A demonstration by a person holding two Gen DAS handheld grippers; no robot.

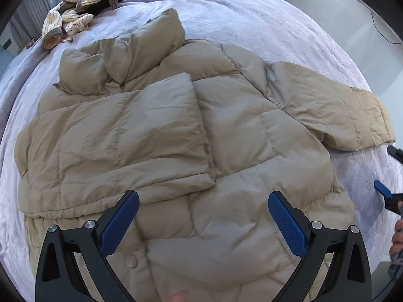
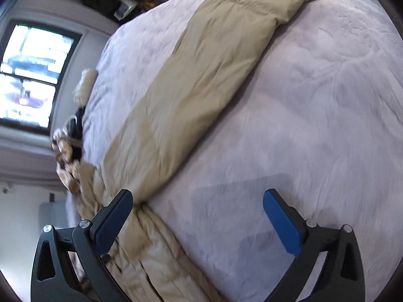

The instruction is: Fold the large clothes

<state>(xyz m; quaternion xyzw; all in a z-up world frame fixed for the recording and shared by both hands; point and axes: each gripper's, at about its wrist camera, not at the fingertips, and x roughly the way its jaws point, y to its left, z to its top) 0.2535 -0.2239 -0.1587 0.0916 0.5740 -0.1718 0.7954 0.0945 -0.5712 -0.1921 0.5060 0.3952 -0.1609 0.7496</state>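
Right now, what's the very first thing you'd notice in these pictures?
A big puffy tan jacket sprawls across the middle of the lilac bed, one sleeve folded over its front and the other sleeve stretched out sideways. Next, the blue-tipped left tongs hang open over its hem, and the right tongs are open too. At the bed's far corner sits a heap of striped clothes.

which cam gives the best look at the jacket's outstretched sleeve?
Right wrist. The beige puffer jacket's outstretched sleeve runs across the middle of that frame, whole from shoulder to cuff, flat on the lilac bedspread, though slightly blurred. The left wrist view shows the same sleeve squeezed toward the right edge, smaller and distorted.
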